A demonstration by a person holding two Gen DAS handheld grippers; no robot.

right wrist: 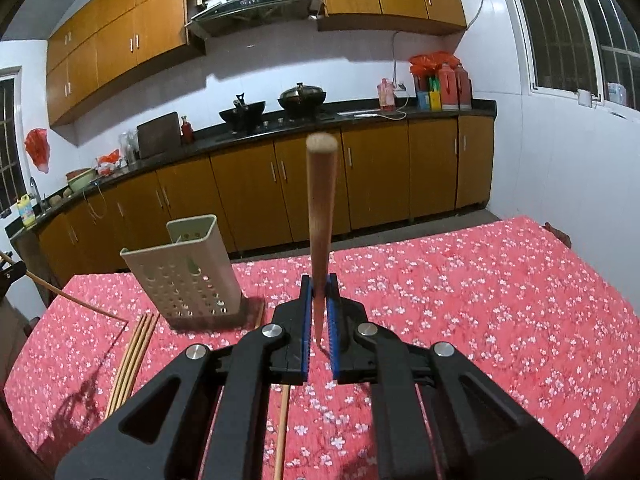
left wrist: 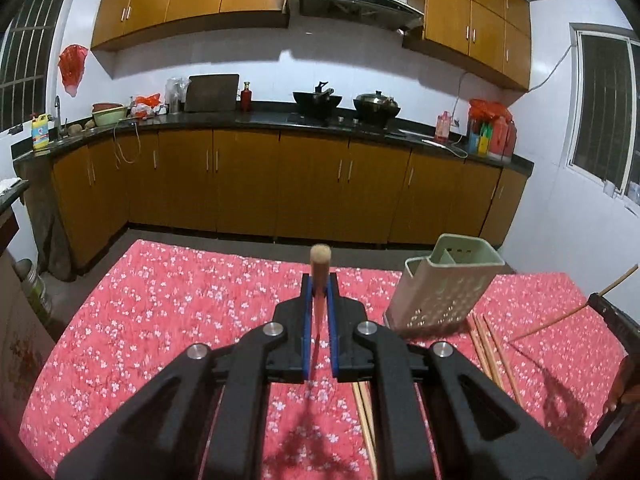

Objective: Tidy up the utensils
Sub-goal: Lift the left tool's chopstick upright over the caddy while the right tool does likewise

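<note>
Two chopsticks, one clamped in each hand-held gripper (left wrist: 319, 296) (right wrist: 320, 292), point forward and upward beyond the fingertips.

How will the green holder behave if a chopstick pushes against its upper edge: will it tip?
The green holder is tall on a narrow base, so it probably tips easily. It looks like thin perforated plastic, likely light, so it may also slide on the tablecloth. Its walls look stiff and should not bend.
</note>
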